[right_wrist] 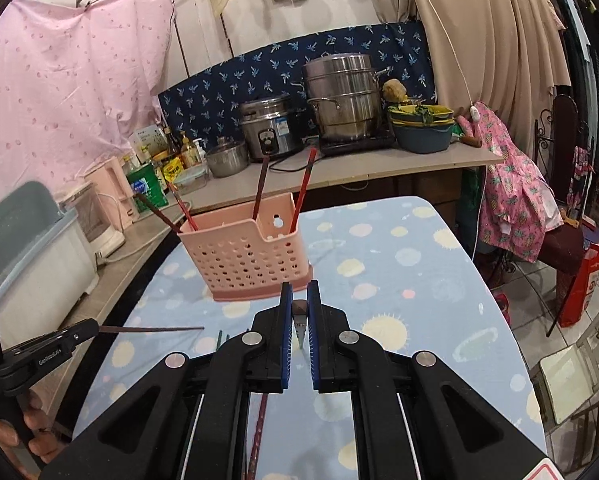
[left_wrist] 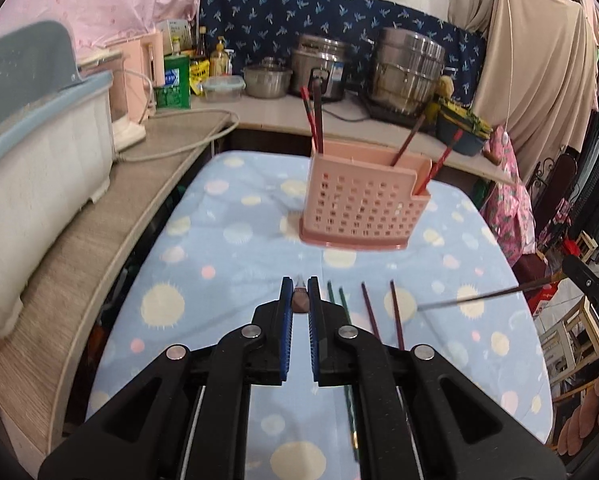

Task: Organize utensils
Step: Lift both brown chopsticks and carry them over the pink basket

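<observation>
A pink perforated utensil holder (left_wrist: 361, 206) stands on the dotted blue cloth, with several red and brown chopsticks standing in it; it also shows in the right wrist view (right_wrist: 245, 258). My left gripper (left_wrist: 300, 300) is shut on a brown chopstick (left_wrist: 300, 300), which sticks out level in the right wrist view (right_wrist: 151, 329). My right gripper (right_wrist: 299, 316) is shut on a silver-tipped chopstick (right_wrist: 299, 326), seen in the left wrist view (left_wrist: 483, 296) pointing left above the cloth. Two green chopsticks (left_wrist: 337, 300) and two dark red chopsticks (left_wrist: 383, 312) lie on the cloth by the left gripper.
A counter (left_wrist: 147, 176) runs along the left and back, with a white and blue dish bin (left_wrist: 39, 152), a pink appliance (left_wrist: 139, 76), bottles, steel pots (left_wrist: 407, 72) and a rice cooker (right_wrist: 269, 128). A chair with pink cloth (right_wrist: 515, 200) stands right of the table.
</observation>
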### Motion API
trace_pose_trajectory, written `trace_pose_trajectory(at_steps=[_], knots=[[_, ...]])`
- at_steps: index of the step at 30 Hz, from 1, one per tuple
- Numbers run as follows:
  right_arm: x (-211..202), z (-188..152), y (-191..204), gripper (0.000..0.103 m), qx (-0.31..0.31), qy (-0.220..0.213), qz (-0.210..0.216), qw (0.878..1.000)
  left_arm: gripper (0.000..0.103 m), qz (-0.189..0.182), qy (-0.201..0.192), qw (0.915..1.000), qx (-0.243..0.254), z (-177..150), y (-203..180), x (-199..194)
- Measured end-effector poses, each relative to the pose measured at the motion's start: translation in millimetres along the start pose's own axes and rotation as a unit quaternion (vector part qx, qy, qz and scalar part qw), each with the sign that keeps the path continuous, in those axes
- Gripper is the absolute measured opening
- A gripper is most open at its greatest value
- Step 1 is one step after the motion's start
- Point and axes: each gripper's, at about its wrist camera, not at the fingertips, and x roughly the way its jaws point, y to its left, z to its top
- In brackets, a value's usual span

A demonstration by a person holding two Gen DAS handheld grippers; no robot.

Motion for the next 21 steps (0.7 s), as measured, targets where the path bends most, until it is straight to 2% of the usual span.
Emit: trace_pose_trajectory(at_steps=[7, 14, 21], knots=[[7.1, 31.9, 4.9, 0.007, 0.015, -0.019, 0.018, 1.0, 0.007, -0.001, -0.04, 0.9992, -0.001, 43.8, -5.1, -7.7], [11.6, 63.7, 10.7, 0.007, 0.033, -0.039, 0.045, 0.998, 0.007, -0.029, -0.07, 0.997, -0.015, 88.6, -8.6, -16.4], [19.0, 112.9, 21.9, 0.007, 0.054, -0.09, 0.075, 0.992, 0.007, -0.05, -0.126, 0.9903, -0.029, 143.2, -21.0, -31.7]])
